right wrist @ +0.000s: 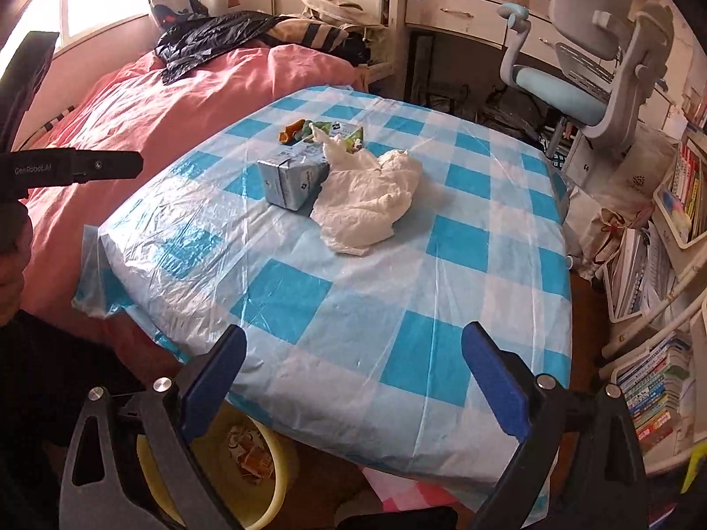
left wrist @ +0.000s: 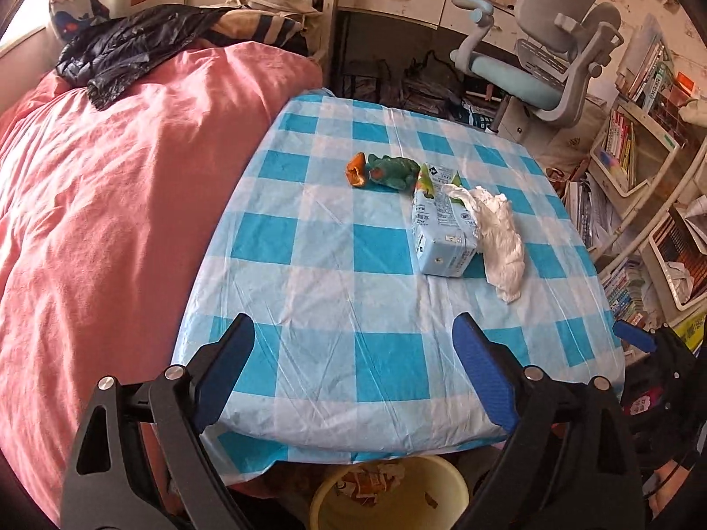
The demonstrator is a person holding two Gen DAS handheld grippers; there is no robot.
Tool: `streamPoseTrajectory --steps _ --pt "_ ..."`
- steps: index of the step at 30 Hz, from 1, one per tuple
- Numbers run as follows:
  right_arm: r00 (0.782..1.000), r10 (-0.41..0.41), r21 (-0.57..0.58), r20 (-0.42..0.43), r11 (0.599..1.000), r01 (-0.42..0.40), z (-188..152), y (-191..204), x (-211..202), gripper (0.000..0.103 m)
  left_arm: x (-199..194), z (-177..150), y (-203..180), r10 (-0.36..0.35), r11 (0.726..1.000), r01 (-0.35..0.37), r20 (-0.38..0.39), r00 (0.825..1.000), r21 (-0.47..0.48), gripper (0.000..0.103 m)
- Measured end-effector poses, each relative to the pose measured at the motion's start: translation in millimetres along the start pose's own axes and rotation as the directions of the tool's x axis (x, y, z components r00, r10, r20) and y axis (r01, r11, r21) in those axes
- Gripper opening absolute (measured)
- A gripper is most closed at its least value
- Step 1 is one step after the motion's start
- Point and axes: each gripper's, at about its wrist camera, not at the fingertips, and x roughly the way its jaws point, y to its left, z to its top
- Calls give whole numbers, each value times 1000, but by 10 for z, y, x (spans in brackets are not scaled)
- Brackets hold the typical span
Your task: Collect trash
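Observation:
On the blue-and-white checked table [left wrist: 380, 353] [right wrist: 397, 309] lie a light blue carton [left wrist: 442, 238] [right wrist: 289, 183], a crumpled white tissue [left wrist: 499, 238] [right wrist: 366, 203], a green wrapper [left wrist: 393, 170] [right wrist: 309, 129] and an orange scrap [left wrist: 355, 170] [right wrist: 289, 132]. My left gripper [left wrist: 353, 366] is open and empty over the table's near edge. My right gripper [right wrist: 353, 380] is open and empty, also at the near edge. A yellow bin [left wrist: 389, 497] [right wrist: 247, 455] holding paper scraps stands below the table's front edge.
A bed with a pink cover [left wrist: 110, 198] [right wrist: 176, 101] lies left of the table, a black jacket [left wrist: 128, 53] on it. A grey and blue desk chair [left wrist: 543, 57] [right wrist: 592, 66] stands beyond. Book shelves [left wrist: 640, 221] [right wrist: 663, 309] crowd the right.

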Motion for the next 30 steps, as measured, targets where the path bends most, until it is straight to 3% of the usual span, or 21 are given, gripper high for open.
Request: streamPoseTrajectory --steps 30 --pt "997 -58 -51 -48 997 55 -42 82 101 94 66 -78 -42 -37 999 36 -25 999 -26 89"
